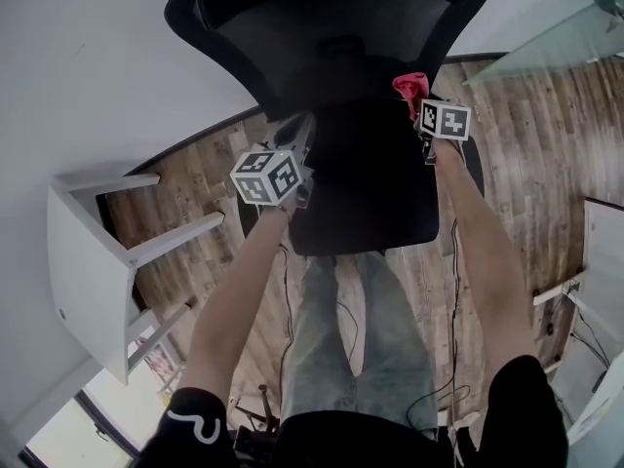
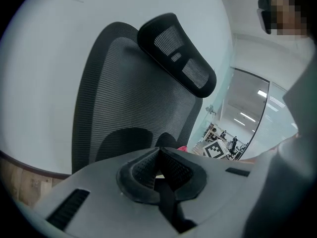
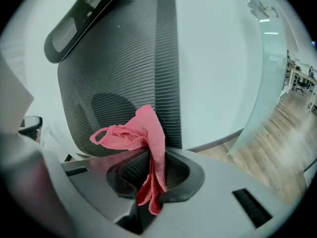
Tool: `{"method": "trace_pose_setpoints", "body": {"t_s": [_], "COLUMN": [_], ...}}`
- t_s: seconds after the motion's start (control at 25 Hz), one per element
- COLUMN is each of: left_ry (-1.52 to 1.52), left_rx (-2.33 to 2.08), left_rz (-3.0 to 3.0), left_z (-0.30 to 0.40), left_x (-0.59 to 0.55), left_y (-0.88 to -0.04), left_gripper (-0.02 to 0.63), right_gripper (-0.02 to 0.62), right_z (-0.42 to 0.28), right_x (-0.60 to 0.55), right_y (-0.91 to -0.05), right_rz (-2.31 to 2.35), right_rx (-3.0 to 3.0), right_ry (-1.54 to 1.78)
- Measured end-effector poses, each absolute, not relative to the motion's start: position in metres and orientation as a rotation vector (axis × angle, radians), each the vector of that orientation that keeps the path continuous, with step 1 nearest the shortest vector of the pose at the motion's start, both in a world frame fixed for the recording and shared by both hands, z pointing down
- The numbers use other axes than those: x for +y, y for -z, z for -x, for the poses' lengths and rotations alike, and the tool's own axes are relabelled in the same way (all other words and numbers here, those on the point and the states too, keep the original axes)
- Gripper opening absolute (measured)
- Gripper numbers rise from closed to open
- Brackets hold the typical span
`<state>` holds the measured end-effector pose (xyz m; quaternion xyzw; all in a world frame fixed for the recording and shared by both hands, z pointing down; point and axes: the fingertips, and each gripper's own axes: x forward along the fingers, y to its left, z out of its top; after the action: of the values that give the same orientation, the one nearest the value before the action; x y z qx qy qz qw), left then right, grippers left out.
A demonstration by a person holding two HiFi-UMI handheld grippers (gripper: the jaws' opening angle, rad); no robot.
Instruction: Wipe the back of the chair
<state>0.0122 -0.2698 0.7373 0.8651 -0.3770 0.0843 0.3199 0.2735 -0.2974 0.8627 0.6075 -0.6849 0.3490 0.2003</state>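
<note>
A black mesh office chair stands before me, its seat (image 1: 363, 178) below and its backrest (image 1: 331, 27) against the white wall. In the right gripper view the backrest (image 3: 124, 68) and headrest (image 3: 79, 14) fill the upper left. My right gripper (image 3: 148, 175) is shut on a pink cloth (image 3: 143, 133), which it holds a little short of the mesh. In the head view that gripper (image 1: 417, 103) and cloth (image 1: 410, 85) sit at the seat's right rear. My left gripper (image 1: 300, 142) is at the seat's left edge. It is shut (image 2: 159, 175) with nothing in it and faces the backrest (image 2: 129, 108).
A white table (image 1: 93, 261) stands on its side at the left on the wood floor (image 1: 526, 154). A glass partition (image 1: 561, 37) runs along the right. Cables (image 1: 447, 359) trail by the person's legs. The wall is close behind the chair.
</note>
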Motion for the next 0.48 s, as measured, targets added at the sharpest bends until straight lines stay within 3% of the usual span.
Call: {"method": "trace_pose_setpoints", "body": {"t_s": [0.24,0.48], "left_ry": [-0.252,-0.264], "left_rx": [-0.967,-0.986], "left_rz": [-2.289,-2.294], "left_z": [-0.054,-0.066], "left_x": [-0.259,-0.24], "left_y": [-0.737,-0.724], "left_gripper": [0.025,0.025], "right_gripper": [0.072,0.071], "right_z": [-0.307,-0.27], "right_x": [-0.28,-0.253], "right_y": [-0.85,-0.8], "right_rz": [-1.714,-1.503], "right_rx": [-2.004,-2.302], "right_ry": [-1.039,-0.921]}}
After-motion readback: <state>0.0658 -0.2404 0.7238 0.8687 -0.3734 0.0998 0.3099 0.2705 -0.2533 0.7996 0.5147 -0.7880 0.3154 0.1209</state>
